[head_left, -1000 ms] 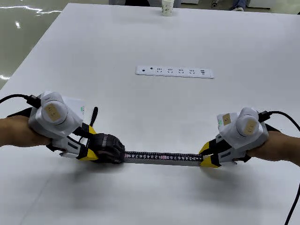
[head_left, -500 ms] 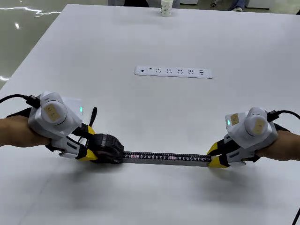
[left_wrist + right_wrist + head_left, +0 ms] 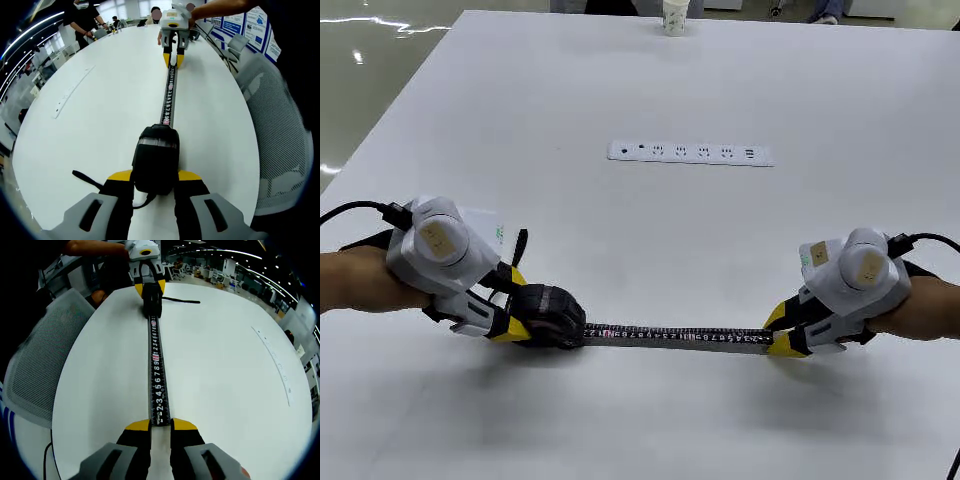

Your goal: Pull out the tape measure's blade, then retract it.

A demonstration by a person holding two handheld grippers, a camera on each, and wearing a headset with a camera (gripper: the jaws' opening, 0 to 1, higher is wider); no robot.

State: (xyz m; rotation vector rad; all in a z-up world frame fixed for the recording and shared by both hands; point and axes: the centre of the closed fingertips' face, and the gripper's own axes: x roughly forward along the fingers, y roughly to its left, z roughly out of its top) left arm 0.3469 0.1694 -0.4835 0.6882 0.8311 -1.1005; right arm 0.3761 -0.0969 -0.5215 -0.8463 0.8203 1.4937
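Pinching blade [image 3: 675,335], right hand-held gripper [image 3: 776,337] low.

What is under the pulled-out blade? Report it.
Bare white table lies under the blade. The blade's tip is hidden between the right gripper's jaws; its other end runs into the case held by the left gripper.

The right gripper [image 3: 160,426] pinched the near end of the blade [image 3: 157,375]; at the blade's far end sat the black case [image 3: 151,305], gripped by the left gripper [image 3: 149,288].
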